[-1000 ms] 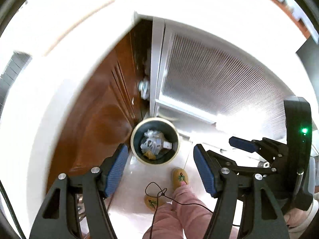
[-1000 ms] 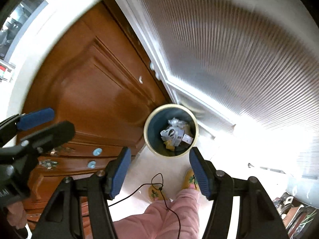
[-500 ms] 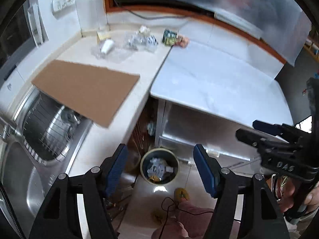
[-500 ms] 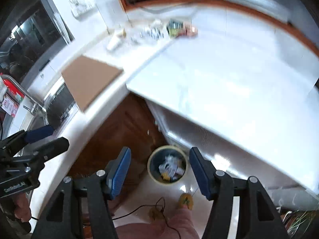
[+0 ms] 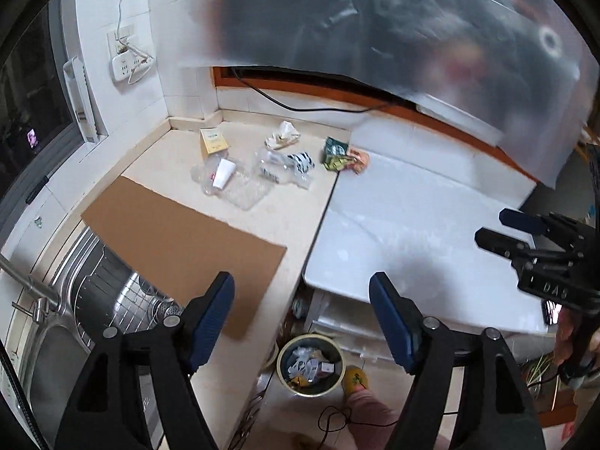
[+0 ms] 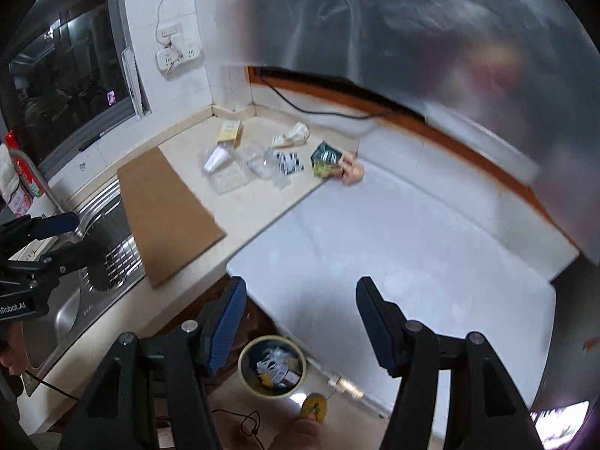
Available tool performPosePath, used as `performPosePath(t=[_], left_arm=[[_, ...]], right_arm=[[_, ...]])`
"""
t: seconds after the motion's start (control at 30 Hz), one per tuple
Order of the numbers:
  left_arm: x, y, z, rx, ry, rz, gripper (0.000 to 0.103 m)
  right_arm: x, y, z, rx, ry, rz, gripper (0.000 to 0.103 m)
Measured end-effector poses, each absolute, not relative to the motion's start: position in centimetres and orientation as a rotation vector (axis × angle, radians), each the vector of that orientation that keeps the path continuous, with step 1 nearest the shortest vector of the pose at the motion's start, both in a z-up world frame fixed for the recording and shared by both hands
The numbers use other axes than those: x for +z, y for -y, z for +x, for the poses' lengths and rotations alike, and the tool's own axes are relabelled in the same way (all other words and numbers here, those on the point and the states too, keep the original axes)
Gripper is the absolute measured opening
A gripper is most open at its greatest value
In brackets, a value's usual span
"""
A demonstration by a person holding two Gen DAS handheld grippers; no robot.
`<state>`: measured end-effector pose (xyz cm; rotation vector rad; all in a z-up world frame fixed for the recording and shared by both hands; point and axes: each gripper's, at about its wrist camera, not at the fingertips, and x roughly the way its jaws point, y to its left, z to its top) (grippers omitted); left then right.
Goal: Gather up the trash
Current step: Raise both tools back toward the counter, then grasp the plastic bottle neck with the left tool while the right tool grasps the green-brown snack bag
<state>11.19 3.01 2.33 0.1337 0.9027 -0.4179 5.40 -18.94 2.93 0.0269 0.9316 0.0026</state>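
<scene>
- Left gripper [image 5: 302, 315] spread wide, jaws just opened further, nothing between them.
- Right gripper [image 6: 300, 322] also parted, empty.
- Trash bin [image 5: 310, 365] on the floor below the counter edge, part full.
- Loose trash, including a white cup [image 5: 224, 173] and green packet [image 5: 335, 150], lies at the counter's [image 5: 292, 210] back corner, well apart from both grippers.

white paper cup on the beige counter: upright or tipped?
Tipped. The white paper cup lies on its side among clear plastic wrappers on the beige counter, its round end facing sideways rather than up.
</scene>
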Motion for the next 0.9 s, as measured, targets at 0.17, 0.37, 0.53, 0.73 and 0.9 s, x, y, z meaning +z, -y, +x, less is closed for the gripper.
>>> performPosePath(t=[0.17, 0.37, 0.53, 0.73, 0.9], left_arm=[[2.0, -1.6, 15.7, -0.351, -0.913, 0.115, 0.073], [0.2, 1.4, 22.2, -0.297, -0.983, 0.08, 0.073], [-2.1, 3.9, 27.6, -0.247, -1.053, 0.017, 0.073], [-6.2, 6.2, 33.2, -0.188, -1.143, -0.051, 0.073], [-10.0, 7.5, 36.9, -0.142, -1.209, -0.125, 0.073]], right_arm=[[3.1, 22.1, 10.8, 0.045, -0.93, 0.018, 0.061], [1.8, 25.6, 18.0, 0.102, -0.958, -0.02, 0.061], [-0.5, 28.6, 25.0, 0.151, -1.023, -0.021, 0.061], [-5.1, 29.7, 32.0, 0.225, -1.084, -0.062, 0.061], [-9.5, 29.4, 36.7, 0.279, -1.123, -0.059, 0.061]])
